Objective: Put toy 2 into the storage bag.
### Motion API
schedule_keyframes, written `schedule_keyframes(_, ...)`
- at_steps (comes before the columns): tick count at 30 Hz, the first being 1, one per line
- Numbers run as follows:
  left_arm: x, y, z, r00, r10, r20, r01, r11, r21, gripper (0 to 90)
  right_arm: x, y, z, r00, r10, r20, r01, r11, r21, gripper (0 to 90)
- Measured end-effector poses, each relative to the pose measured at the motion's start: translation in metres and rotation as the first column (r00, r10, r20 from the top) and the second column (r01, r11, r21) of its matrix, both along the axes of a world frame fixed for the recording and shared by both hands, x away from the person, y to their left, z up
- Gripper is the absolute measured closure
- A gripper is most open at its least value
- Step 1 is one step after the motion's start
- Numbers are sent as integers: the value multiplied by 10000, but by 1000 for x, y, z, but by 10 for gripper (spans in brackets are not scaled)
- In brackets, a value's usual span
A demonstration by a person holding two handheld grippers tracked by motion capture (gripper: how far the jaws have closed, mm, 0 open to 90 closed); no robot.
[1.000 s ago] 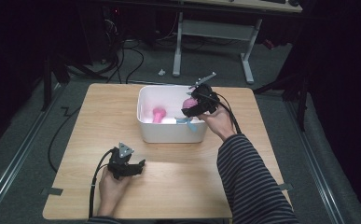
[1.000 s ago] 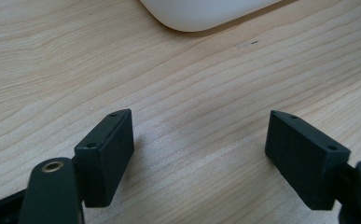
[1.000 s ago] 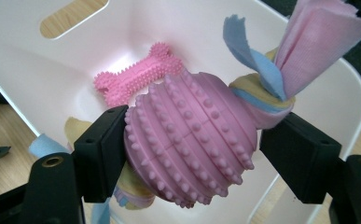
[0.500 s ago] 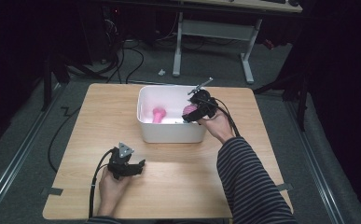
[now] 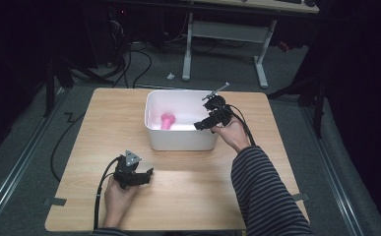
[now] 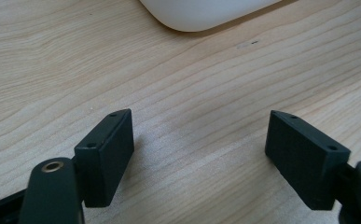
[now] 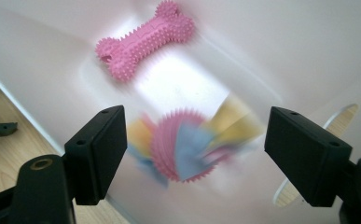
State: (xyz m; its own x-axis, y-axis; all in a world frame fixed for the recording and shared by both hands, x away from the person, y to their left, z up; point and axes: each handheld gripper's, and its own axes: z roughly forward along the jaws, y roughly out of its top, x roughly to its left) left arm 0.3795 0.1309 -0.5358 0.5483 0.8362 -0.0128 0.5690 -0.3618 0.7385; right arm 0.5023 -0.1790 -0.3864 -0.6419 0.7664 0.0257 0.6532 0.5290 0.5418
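Note:
A white bin (image 5: 180,140) stands at the middle of the wooden table (image 5: 99,123). Inside it lies a pink spiky bone toy (image 7: 143,38) (image 5: 167,120). Below my right gripper (image 7: 194,142) a pink spiky ball with blue, yellow and orange flaps (image 7: 192,144) is blurred in the bin, clear of the jaws. My right gripper (image 5: 208,118) is open over the bin's right side. My left gripper (image 6: 199,149) (image 5: 136,177) rests open on the table near the front left, with nothing between its jaws.
The bin's rounded corner (image 6: 201,14) sits ahead of the left gripper. A desk frame (image 5: 222,44) and cables (image 5: 139,59) are on the floor beyond the table.
My right gripper held the pink flapped ball above the bin, moved down over it and opened. The ball has left the jaws. The left gripper has stayed still.

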Motion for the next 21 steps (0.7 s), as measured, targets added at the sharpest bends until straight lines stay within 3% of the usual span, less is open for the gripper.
schedule_keyframes(12,0,0,0,10000,9,5,-9,10000,-1,240,-24,-29,15,9954,-508,814,456,9969,641,231)
schedule_keyframes(16,0,0,0,10000,12,7,-12,10000,-6,240,-34,-41,20,9906,-674,1188,605,9963,612,245)
schedule_keyframes(21,0,0,0,10000,11,6,-11,10000,-6,240,-45,-58,24,9850,-960,1435,830,9921,940,256)
